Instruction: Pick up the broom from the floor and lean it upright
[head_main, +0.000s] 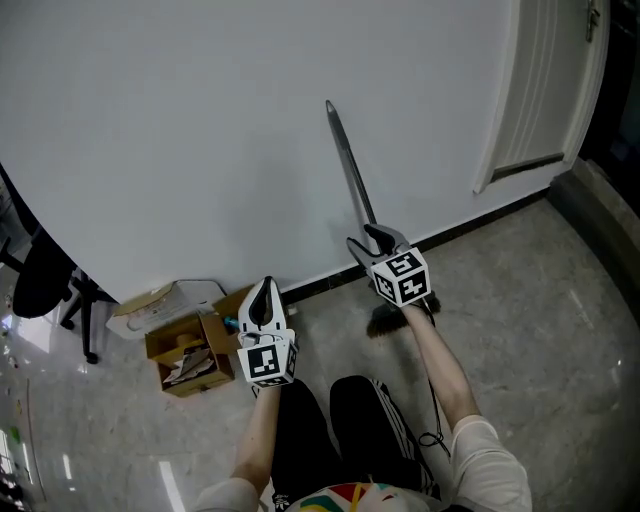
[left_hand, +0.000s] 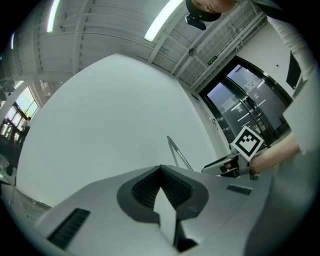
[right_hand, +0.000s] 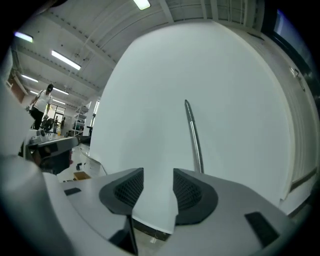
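Observation:
The broom stands leaning against the white wall. Its grey handle slants up to the left, and its dark brush rests on the floor by the baseboard. My right gripper sits just in front of the lower handle, open, with nothing between its pads. In the right gripper view the handle rises just beyond and to the right of the open jaws. My left gripper hangs to the left, apart from the broom, its tips shut together on nothing. The left gripper view shows the handle and the right gripper beside it.
An open cardboard box with white packaging sits by the wall at the left. A black chair stands further left. A white door frame is at the right. A black baseboard runs along the wall's foot.

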